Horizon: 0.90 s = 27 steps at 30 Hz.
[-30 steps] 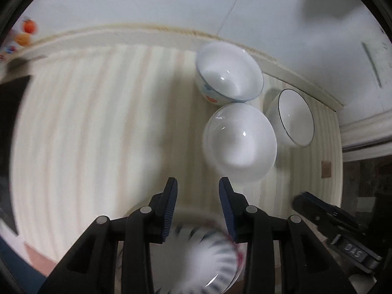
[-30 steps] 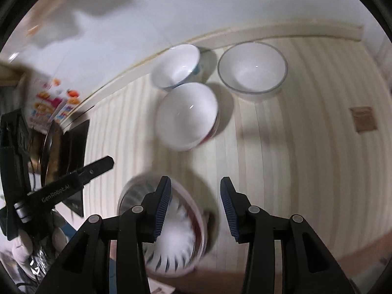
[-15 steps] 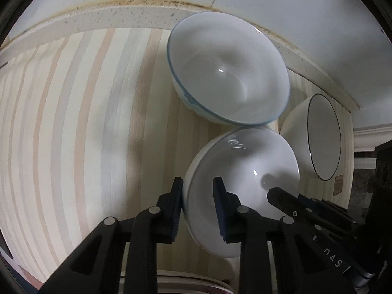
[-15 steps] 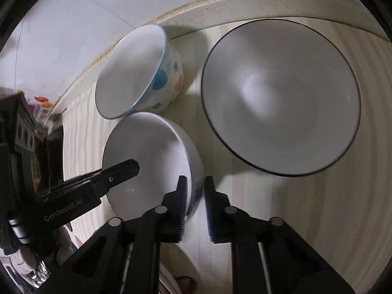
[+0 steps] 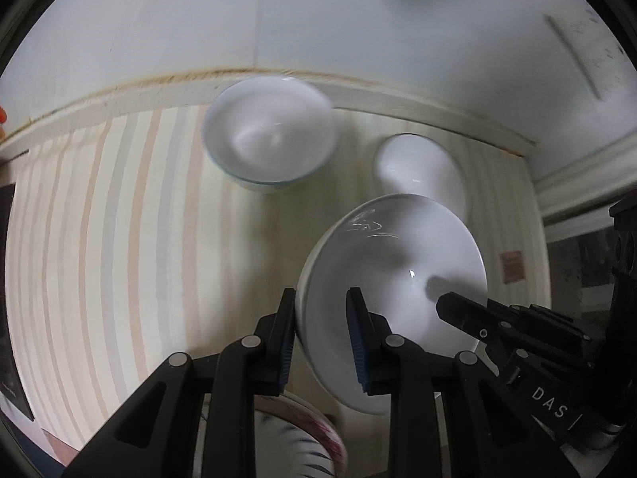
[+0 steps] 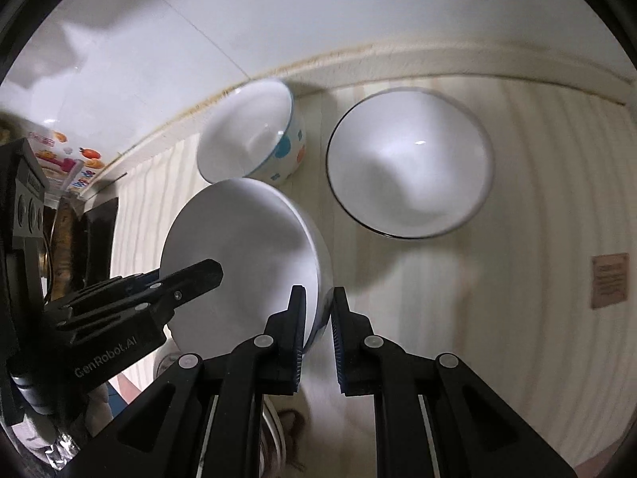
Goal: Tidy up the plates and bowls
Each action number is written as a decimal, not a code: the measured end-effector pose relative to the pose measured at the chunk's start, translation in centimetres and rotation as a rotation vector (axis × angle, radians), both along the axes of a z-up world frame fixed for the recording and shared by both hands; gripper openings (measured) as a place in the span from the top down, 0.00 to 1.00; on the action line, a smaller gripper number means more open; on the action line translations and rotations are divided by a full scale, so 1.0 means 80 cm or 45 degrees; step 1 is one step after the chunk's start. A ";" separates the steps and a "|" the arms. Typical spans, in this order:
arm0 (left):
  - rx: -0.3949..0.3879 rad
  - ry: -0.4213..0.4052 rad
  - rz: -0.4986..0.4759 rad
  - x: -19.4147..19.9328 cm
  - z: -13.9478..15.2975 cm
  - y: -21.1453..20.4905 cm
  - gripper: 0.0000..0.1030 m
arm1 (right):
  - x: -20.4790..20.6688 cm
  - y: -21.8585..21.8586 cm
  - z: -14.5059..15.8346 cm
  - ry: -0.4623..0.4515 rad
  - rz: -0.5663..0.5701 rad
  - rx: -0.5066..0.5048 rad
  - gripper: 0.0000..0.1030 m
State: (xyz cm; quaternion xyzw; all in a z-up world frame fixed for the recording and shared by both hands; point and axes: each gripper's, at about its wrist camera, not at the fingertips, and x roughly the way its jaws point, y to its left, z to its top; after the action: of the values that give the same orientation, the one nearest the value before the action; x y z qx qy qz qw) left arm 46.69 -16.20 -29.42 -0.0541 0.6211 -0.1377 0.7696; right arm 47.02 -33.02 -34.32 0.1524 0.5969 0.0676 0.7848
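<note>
A plain white bowl (image 5: 398, 275) hangs tilted above the striped table, held from two sides. My left gripper (image 5: 320, 298) is shut on its near-left rim, one pad inside and one outside. My right gripper (image 6: 318, 298) is shut on the opposite rim of the same white bowl (image 6: 239, 239). Each gripper shows in the other's view, the right gripper (image 5: 446, 306) reaching over the bowl's far side and the left gripper (image 6: 209, 273) doing the same. A blue-rimmed dotted bowl (image 6: 254, 135) and a black-rimmed bowl (image 6: 410, 163) stand by the wall.
A patterned plate (image 5: 294, 442) lies below the held bowl at the table's near edge. The striped table cover (image 5: 119, 239) runs wide to the left. A white wall and ledge (image 5: 358, 91) close off the back. A small brown label (image 6: 609, 279) sits on the right.
Both grippers moved from over the patterned plate to the white bowl and shut on its rim. Since then the bowl has risen off the table, and the other two bowls look farther away.
</note>
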 end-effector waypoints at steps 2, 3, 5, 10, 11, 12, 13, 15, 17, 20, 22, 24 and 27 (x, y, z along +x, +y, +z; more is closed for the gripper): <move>-0.009 -0.022 -0.026 -0.013 0.012 -0.012 0.78 | -0.017 -0.007 0.015 -0.019 -0.003 -0.013 0.86; -0.016 -0.032 -0.037 -0.019 0.017 -0.018 0.78 | -0.025 -0.011 0.022 -0.027 -0.008 -0.018 0.86; -0.025 -0.040 -0.064 -0.029 0.024 -0.027 0.78 | -0.046 -0.026 0.034 -0.039 -0.016 -0.028 0.86; -0.035 -0.047 -0.136 -0.061 0.027 -0.058 0.78 | -0.094 -0.055 0.048 -0.050 -0.056 -0.038 0.86; -0.033 -0.041 -0.151 -0.068 0.024 -0.064 0.78 | -0.105 -0.063 0.049 -0.042 -0.062 -0.042 0.86; -0.031 -0.034 -0.163 -0.074 0.021 -0.066 0.78 | -0.115 -0.069 0.048 -0.037 -0.074 -0.039 0.86; -0.028 -0.024 -0.174 -0.080 0.016 -0.070 0.78 | -0.125 -0.074 0.046 -0.032 -0.084 -0.036 0.86; -0.025 0.005 -0.192 -0.092 0.002 -0.079 0.78 | -0.143 -0.081 0.038 -0.016 -0.097 -0.037 0.86; -0.023 0.015 -0.214 -0.102 -0.012 -0.084 0.78 | -0.160 -0.088 0.025 0.007 -0.107 -0.043 0.86; -0.004 0.052 -0.242 -0.110 -0.038 -0.091 0.78 | -0.176 -0.101 0.003 0.045 -0.125 -0.028 0.86; 0.014 0.062 -0.254 -0.121 -0.049 -0.096 0.78 | -0.186 -0.106 -0.013 0.071 -0.135 -0.030 0.86; 0.037 0.073 -0.272 -0.124 -0.061 -0.103 0.78 | -0.193 -0.109 -0.029 0.092 -0.142 -0.027 0.86; 0.069 0.089 -0.299 -0.128 -0.078 -0.113 0.78 | -0.200 -0.113 -0.052 0.126 -0.148 -0.035 0.86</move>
State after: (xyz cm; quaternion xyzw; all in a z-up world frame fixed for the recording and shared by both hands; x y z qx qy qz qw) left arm 36.43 -25.21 -35.64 0.0351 0.6531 -0.2081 0.7273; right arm 30.99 -42.07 -38.48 0.1792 0.6260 0.0060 0.7589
